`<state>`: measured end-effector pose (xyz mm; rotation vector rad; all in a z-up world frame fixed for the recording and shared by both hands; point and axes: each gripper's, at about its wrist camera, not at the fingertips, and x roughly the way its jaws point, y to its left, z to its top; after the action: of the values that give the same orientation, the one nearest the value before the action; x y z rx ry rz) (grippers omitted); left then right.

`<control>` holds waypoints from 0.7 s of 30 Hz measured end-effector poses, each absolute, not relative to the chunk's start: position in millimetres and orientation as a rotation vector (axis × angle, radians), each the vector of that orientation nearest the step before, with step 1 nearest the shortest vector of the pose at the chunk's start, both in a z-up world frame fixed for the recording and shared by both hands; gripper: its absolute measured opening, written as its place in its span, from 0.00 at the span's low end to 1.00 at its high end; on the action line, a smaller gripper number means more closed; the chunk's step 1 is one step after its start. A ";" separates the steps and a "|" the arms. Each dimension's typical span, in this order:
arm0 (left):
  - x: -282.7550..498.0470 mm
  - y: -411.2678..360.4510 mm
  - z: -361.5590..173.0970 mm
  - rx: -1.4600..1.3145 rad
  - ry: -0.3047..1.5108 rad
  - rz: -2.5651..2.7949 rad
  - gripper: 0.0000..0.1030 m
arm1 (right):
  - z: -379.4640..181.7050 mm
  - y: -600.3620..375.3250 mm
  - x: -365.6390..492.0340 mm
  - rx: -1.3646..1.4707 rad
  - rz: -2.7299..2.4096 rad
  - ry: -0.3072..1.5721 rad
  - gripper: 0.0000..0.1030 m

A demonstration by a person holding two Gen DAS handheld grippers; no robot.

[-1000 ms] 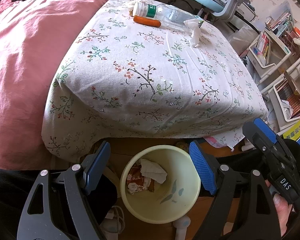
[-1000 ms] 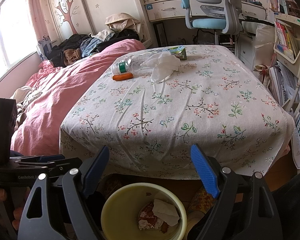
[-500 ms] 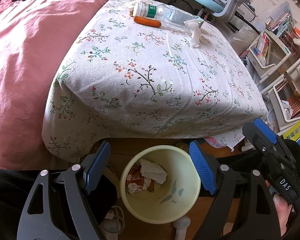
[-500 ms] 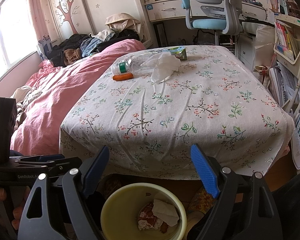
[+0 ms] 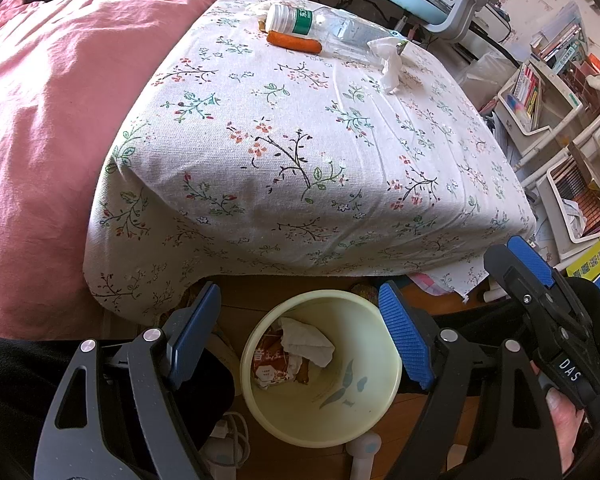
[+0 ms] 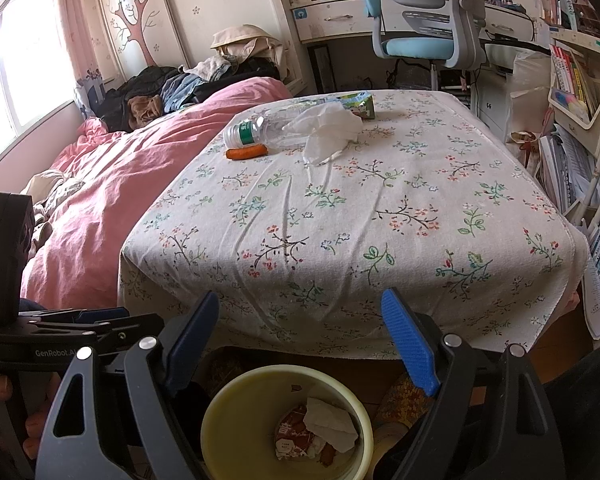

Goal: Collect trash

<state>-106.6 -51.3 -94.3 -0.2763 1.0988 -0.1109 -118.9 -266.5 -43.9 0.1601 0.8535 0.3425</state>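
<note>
A: Trash is seen from the left wrist at the table's far edge: a bottle (image 5: 332, 32), a carrot (image 5: 294, 41) touching it, and a tissue (image 5: 388, 62) nearer the far right corner. Some is already in the bin (image 5: 380, 408) on the floor under the near edge. Which step is judged to be in hand?

B: A pause between items. The left gripper (image 5: 300, 340) is held spread over the bin, nothing grasped. A reach across the table is called for next.

A: And from the right wrist?

B: The right gripper (image 6: 300, 344) is likewise released and empty above the bin (image 6: 220, 412). A green carton (image 6: 358, 104) is shown behind the tissue (image 6: 324, 130). A flowered cloth (image 6: 380, 220) covers the table; a pink bed (image 6: 112, 176) adjoins its left edge, a chair (image 6: 420, 20) and bookshelves (image 6: 576, 92) lie beyond.
</note>
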 end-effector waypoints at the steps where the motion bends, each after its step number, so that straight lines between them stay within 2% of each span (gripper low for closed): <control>1: -106.4 -51.4 -94.3 -0.277 1.099 -0.111 0.76 | -43.9 -268.3 -118.3 0.160 0.342 0.854 0.78; 21: -107.2 -51.4 -94.9 -0.273 1.100 -0.110 0.76 | -45.1 -263.4 -119.3 0.153 0.341 0.855 0.78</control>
<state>-107.2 -51.4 -94.9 -0.2735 1.1004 -0.1095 -119.3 -263.4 -45.1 0.1532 0.8553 0.3413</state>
